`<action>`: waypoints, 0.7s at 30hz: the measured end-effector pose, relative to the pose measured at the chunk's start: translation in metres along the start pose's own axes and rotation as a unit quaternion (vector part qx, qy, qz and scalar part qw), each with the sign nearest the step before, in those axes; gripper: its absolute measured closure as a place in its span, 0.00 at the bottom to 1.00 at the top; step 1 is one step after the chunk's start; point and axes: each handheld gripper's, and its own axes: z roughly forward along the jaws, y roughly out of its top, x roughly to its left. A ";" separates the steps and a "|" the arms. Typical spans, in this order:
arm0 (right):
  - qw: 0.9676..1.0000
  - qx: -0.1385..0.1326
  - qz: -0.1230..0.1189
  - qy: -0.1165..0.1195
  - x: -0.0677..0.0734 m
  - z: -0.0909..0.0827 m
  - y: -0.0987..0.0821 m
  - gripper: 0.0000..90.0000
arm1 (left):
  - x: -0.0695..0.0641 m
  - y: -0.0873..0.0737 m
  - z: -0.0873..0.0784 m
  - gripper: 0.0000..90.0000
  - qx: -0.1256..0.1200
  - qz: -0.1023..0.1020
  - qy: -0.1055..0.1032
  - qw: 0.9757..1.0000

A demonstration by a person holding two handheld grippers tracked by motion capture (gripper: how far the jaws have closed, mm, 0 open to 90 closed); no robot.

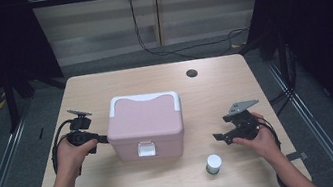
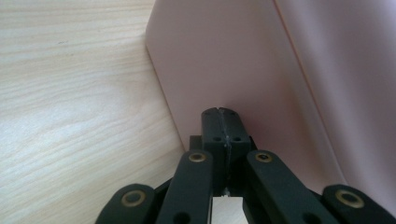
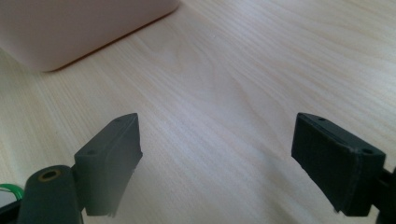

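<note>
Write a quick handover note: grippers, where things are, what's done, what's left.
Left gripper: shut, empty, tips at the left side wall of the pink box; whether they touch it, I cannot tell.
Right gripper: open, empty, above the table right of the box.
Box: mid-table, lid on, white latch at its front.
Small white-capped container: upright near the front edge, untouched.
Done: nothing visible.
Left: probably opening the box, container in.

Left gripper point(image 1: 103, 139) has its jaws pressed together; right gripper point(image 1: 218, 137) holds its jaws wide apart.
</note>
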 end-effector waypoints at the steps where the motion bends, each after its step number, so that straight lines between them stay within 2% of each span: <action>1: 1.000 0.000 0.000 0.001 0.000 0.000 0.001 0.17 | -0.003 0.000 0.002 1.00 -0.002 -0.009 -0.006 1.000; 3: 1.000 -0.001 0.003 0.001 0.000 -0.001 0.002 0.17 | -0.003 0.001 0.003 1.00 0.001 -0.002 -0.004 1.000; 11: 1.000 -0.012 -0.003 0.006 0.003 -0.001 0.012 0.17 | -0.011 0.002 0.006 1.00 -0.005 -0.010 -0.015 1.000; 12: 1.000 -0.012 -0.004 0.005 0.004 0.000 0.013 0.17 | -0.011 0.002 0.006 1.00 -0.002 -0.006 -0.014 1.000; 13: 1.000 -0.014 -0.004 0.007 0.004 0.001 0.014 0.17 | -0.012 0.001 0.007 1.00 -0.003 -0.012 -0.017 1.000; 16: 1.000 -0.013 -0.007 0.008 0.007 0.004 0.017 0.17 | -0.013 0.002 0.008 1.00 0.001 -0.003 -0.020 1.000; 19: 1.000 -0.020 -0.008 0.010 0.008 0.004 0.021 0.17 | -0.016 0.003 0.010 1.00 -0.003 -0.008 -0.020 1.000; 20: 1.000 -0.021 -0.008 0.010 0.008 0.004 0.023 0.17 | -0.016 0.004 0.011 1.00 0.000 -0.002 -0.019 1.000; 21: 1.000 -0.019 -0.007 0.011 0.009 0.004 0.024 0.17 | -0.018 0.004 0.012 1.00 -0.001 -0.007 -0.022 1.000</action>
